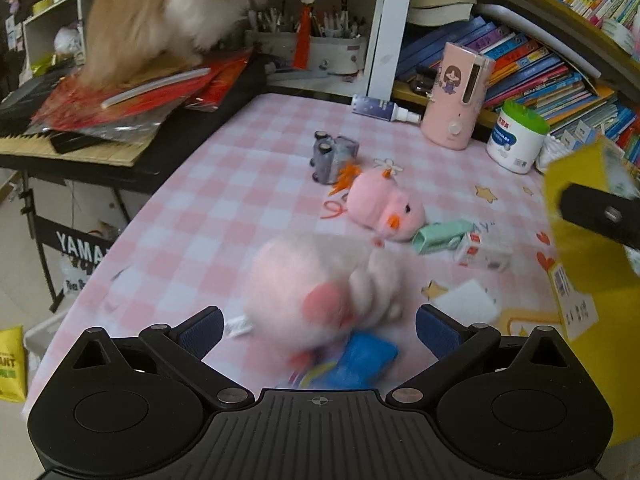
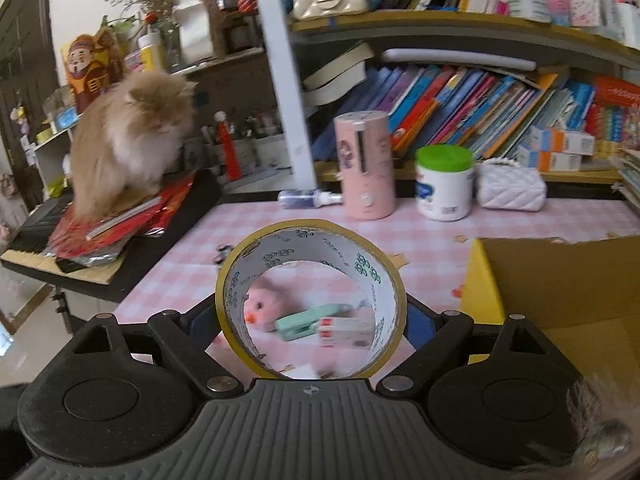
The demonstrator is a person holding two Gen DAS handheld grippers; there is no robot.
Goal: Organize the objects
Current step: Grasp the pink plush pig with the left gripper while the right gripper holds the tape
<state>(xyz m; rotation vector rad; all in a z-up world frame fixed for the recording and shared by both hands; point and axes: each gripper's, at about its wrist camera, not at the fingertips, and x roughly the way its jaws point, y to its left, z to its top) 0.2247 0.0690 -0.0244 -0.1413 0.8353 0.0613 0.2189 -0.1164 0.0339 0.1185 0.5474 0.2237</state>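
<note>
In the left wrist view my left gripper (image 1: 318,328) is open, its blue pads wide apart. A blurred pale pink plush toy (image 1: 320,292) with a blue piece (image 1: 360,364) under it lies between them, and the pads do not press on it. In the right wrist view my right gripper (image 2: 312,316) is shut on a yellow-edged tape roll (image 2: 240,280), held upright above the pink checked tablecloth (image 2: 420,240). An open cardboard box (image 2: 560,280) with yellow outer walls stands just right of the roll. That box (image 1: 580,280) fills the right edge of the left wrist view.
On the cloth lie a pink chick plush (image 1: 384,208), a green clip (image 1: 440,236), a small white carton (image 1: 484,250) and grey batteries (image 1: 332,156). A pink cylinder (image 1: 456,96) and a green-lidded jar (image 1: 516,136) stand by the bookshelf. A fluffy cat (image 2: 132,140) sits on the keyboard at left.
</note>
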